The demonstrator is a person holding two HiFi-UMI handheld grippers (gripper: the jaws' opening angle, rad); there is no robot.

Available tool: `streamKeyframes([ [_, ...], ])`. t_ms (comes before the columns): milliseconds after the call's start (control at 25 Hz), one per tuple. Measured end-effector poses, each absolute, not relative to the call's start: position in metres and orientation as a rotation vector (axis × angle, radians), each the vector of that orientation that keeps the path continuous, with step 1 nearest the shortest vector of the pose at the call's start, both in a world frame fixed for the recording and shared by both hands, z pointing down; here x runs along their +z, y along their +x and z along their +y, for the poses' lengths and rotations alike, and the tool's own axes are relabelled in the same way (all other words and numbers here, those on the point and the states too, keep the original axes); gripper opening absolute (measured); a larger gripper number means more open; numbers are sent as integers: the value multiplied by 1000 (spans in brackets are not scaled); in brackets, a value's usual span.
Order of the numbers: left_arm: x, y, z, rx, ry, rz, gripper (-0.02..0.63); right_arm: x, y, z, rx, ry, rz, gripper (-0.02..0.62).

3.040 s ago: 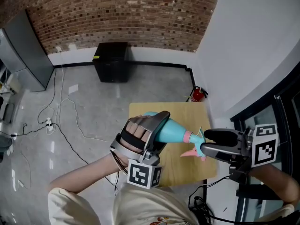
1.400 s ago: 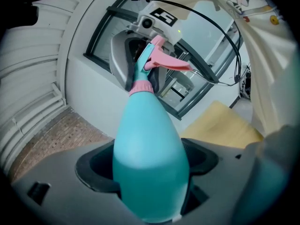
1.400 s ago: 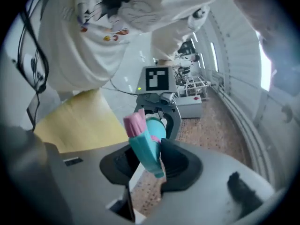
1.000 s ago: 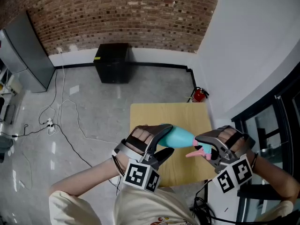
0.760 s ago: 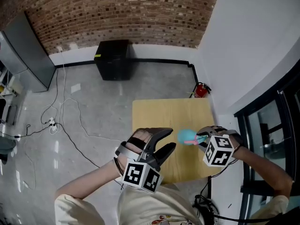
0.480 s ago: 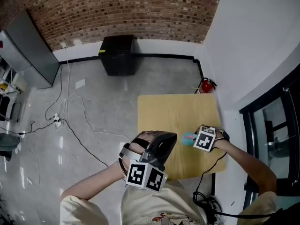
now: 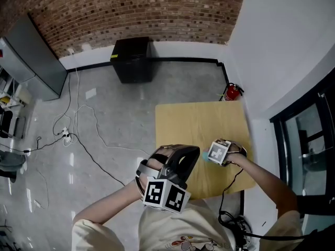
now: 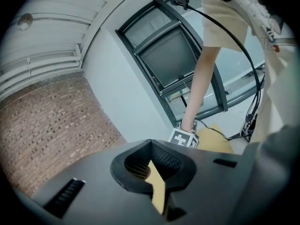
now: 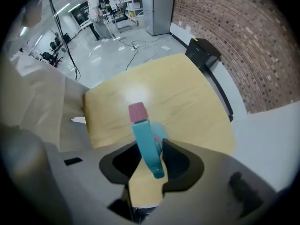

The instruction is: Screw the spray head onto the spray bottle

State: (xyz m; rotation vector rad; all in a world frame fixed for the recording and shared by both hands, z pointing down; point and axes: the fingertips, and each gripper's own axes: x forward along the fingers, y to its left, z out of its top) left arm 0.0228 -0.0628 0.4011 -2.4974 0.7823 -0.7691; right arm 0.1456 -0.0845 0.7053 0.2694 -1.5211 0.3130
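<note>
Head view: the right tool (image 7: pixel 213 156) points straight down over the bench (image 7: pixel 193 122), toward its near right corner. Its marker cube (image 7: pixel 219 151) covers nearly all of the spray bottle (image 7: pixel 204 156), leaving one pale blue sliver. The left tool (image 7: pixel 191 153) hangs over the near left edge, apart from the right one.

Left gripper view: the left tool (image 8: pixel 151 144) has its jaws pressed together with nothing between them.

Right gripper view: the right tool (image 9: pixel 149 159), jaws partway apart, clamps the teal spray head (image 9: pixel 146 142) below its pink nozzle (image 9: pixel 137 111). The spray bottle (image 9: pixel 159 131) underneath is mostly hidden, its base unseen.
</note>
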Motion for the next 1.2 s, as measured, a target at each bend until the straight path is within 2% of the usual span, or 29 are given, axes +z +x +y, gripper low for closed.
streamKeyframes([
  [40,400,23,-64,-770,-2497,780,8,705,145,-84,316,266,-1520,134],
  [120,400,25,-65,-768,-2499,776,8,702,149,-85,349,289,-1531,201],
  [160,400,25,-67,-767,-2500,779,8,695,153,-85,361,305,-1534,212],
  [400,404,14,-78,-783,-2509,847,8,614,162,-78,568,463,-1847,213],
  [520,408,8,-84,-781,-2526,896,8,549,177,-90,798,846,-2125,46],
  [600,409,8,-85,-765,-2548,917,8,522,190,-90,891,1114,-2209,9],
  [920,411,22,-77,-647,-2772,1095,8,530,209,-46,881,1698,-2177,8],
  [1200,454,35,-58,-638,-2961,1334,8,531,183,-30,750,1812,-2156,6],
])
